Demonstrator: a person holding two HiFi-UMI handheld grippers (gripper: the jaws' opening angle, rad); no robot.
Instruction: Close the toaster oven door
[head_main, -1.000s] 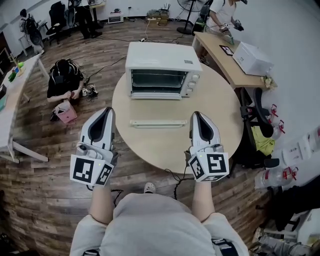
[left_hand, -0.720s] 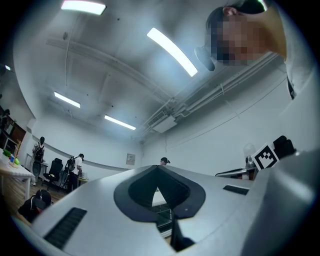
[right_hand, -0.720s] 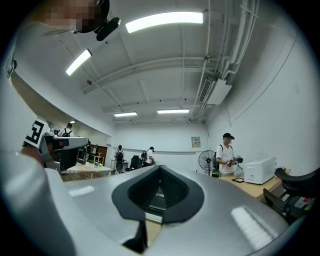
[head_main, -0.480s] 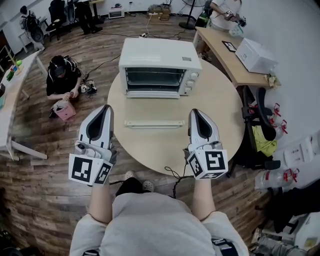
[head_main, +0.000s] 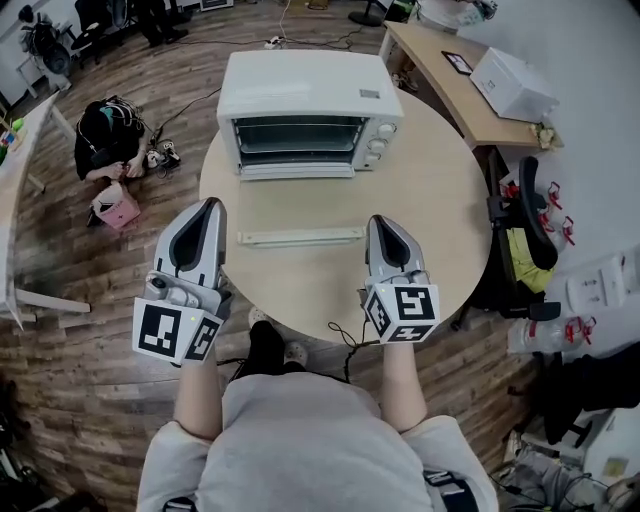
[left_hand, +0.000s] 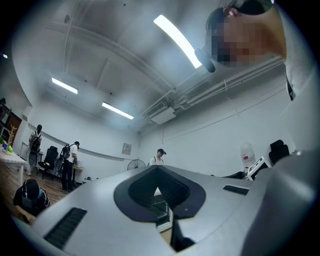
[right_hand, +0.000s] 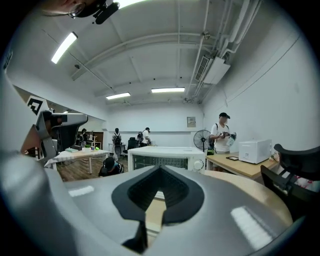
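A white toaster oven stands at the far side of a round wooden table. Its glass door hangs open and lies flat toward me, with the pale handle bar at its front edge. My left gripper is shut and hovers at the table's left front rim, left of the handle. My right gripper is shut and sits just right of the handle's end, holding nothing. The toaster oven shows ahead in the right gripper view, past my right gripper. My left gripper points upward at the room.
A long desk with a white box stands at the back right, an office chair beside the table. A person crouches on the floor at left near a pink box. A cable hangs off the table's front.
The view has shifted closer over the table, so the toaster and the handle bar sit higher and further left in the picture. Both grippers stay shut and keep flanking the handle.
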